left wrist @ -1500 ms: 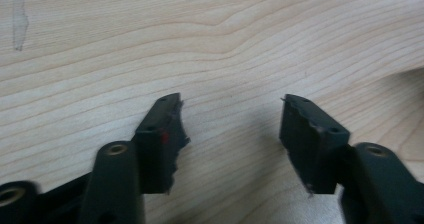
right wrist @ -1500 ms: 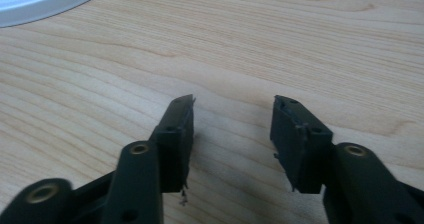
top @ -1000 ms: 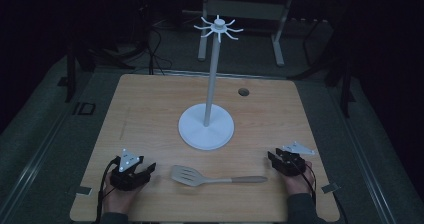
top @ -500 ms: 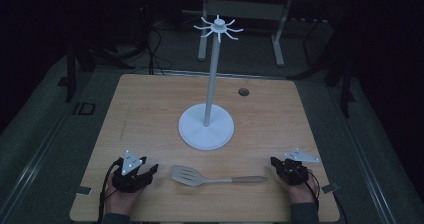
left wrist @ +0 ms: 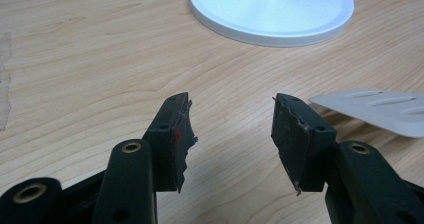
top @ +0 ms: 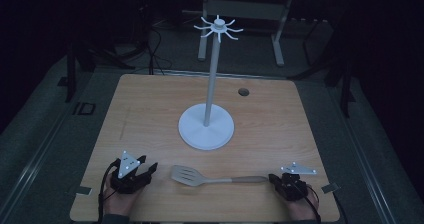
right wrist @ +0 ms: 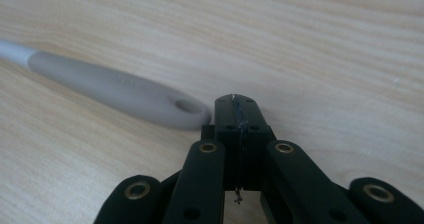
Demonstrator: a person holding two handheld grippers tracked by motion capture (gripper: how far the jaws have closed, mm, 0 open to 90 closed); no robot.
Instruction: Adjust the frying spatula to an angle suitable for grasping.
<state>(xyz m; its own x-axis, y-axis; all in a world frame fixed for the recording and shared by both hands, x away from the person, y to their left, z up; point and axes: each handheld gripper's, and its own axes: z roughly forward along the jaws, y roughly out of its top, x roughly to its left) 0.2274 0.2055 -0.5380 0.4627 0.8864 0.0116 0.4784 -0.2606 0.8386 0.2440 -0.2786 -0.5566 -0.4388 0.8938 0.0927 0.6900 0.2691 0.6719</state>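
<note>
from above we see a grey spatula (top: 210,176) lying flat on the wooden table (top: 150,109) between our left gripper (top: 142,173) and right gripper (top: 276,180); in the left gripper view our jaws have just been closing yet gape, nothing between them, the spatula's slotted blade at right; in the right gripper view our jaws are pressed together, empty, beside the handle's end.

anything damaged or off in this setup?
Yes: the pads on the left gripper are worn. In the left gripper view the rubber on both fingers is ragged and peeling at the edges. The right gripper has a frayed thread hanging between its shut fingers. The spatula and white stand look fine.
</note>
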